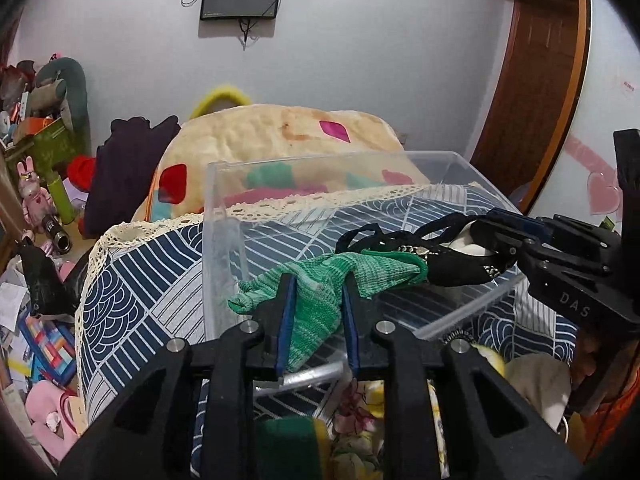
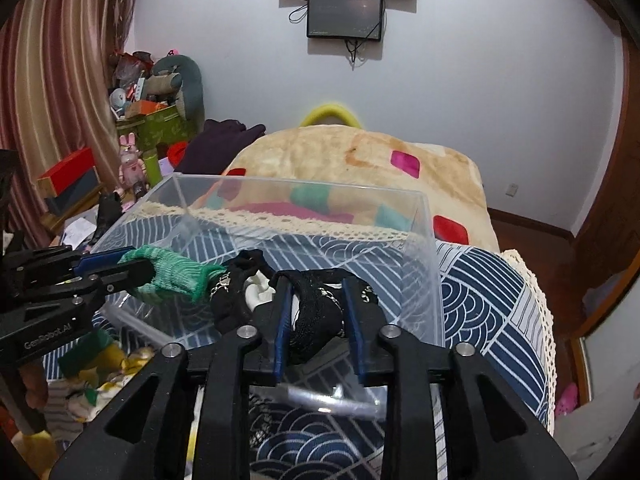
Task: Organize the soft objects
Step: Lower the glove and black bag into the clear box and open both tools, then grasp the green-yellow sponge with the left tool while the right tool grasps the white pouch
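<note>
My left gripper (image 1: 316, 284) is shut on a green knitted cloth (image 1: 320, 304) and holds it above the near rim of a clear plastic box (image 1: 224, 200). My right gripper (image 2: 316, 286) is shut on a black lacy garment (image 2: 316, 320) with small chains and a white part, held over the same box (image 2: 432, 240). The two items touch each other above the box. In the right wrist view the left gripper (image 2: 120, 266) comes in from the left with the green cloth (image 2: 172, 270). In the left wrist view the right gripper (image 1: 492, 236) comes in from the right with the black garment (image 1: 452, 268).
The box stands on a blue and white patterned cover (image 1: 136, 280) with a lace edge. Behind it lies a beige blanket (image 1: 280, 132) with coloured patches. More soft items (image 2: 100, 364) lie below at the near left. Clutter and toys (image 1: 36, 200) fill the left side.
</note>
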